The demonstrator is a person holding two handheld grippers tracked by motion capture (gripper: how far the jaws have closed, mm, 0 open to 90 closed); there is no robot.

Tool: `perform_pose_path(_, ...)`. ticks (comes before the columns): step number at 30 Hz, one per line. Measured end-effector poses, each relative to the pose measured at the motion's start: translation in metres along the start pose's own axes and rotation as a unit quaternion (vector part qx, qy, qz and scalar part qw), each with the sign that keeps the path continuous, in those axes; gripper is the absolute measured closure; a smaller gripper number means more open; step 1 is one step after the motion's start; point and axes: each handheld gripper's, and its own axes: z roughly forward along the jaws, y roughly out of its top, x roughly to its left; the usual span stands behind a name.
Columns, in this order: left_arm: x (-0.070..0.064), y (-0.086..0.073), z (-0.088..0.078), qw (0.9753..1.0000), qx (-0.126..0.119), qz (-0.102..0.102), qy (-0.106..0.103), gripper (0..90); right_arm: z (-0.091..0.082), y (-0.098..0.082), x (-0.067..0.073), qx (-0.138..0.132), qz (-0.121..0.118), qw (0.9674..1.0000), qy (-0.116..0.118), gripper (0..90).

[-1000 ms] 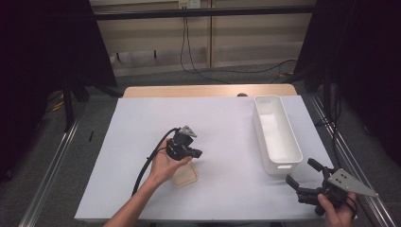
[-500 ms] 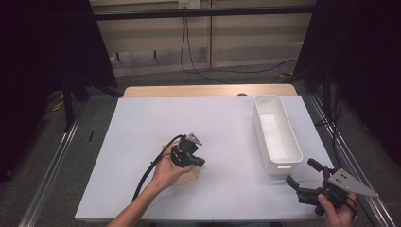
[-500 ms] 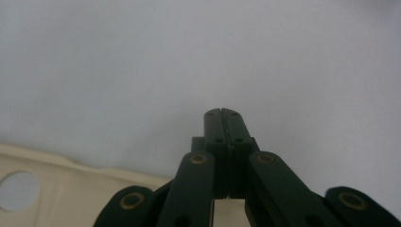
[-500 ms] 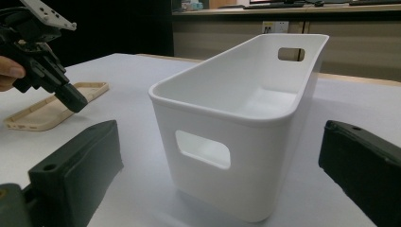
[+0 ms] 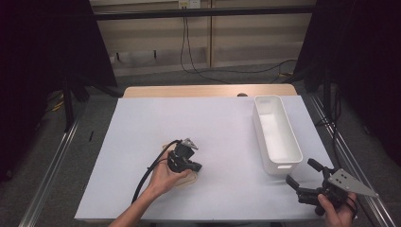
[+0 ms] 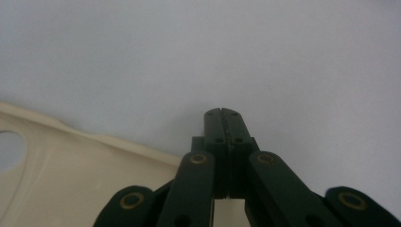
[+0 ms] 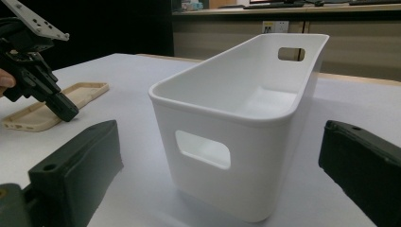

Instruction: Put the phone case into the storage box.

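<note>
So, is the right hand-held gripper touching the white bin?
Apart. In the right gripper view its open jaws stand short of the white bin, with bare table between; the high view shows the right hand-held gripper clear of it too.

Left gripper (image 5: 195, 166): jaws pressed tight together, tipped down low.
Right gripper (image 5: 302, 174): jaws spread wide apart, held level.

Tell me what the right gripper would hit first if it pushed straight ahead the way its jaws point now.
Most likely the white bin: its near handled end wall sits between the open right gripper's jaws.
</note>
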Motion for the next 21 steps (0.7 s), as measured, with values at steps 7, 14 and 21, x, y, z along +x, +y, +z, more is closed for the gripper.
perform_pose_path(7, 0.001, -0.007, -0.005, 1.0000, -0.002, -0.006, 0.001, 90.0, 0.000, 0.000, 0.000, 0.000, -0.001, 1.0000, 0.000, 0.0)
perform_pose_path(14, 0.002, -0.011, -0.009, 1.0000, -0.002, -0.007, 0.004, 90.0, 0.000, 0.000, 0.000, 0.002, -0.002, 1.0000, 0.000, 0.0)
perform_pose_path(21, 0.003, -0.017, -0.013, 0.9999, -0.002, -0.008, 0.011, 90.0, 0.000, 0.000, 0.000, 0.003, -0.002, 1.0000, 0.001, 0.0)
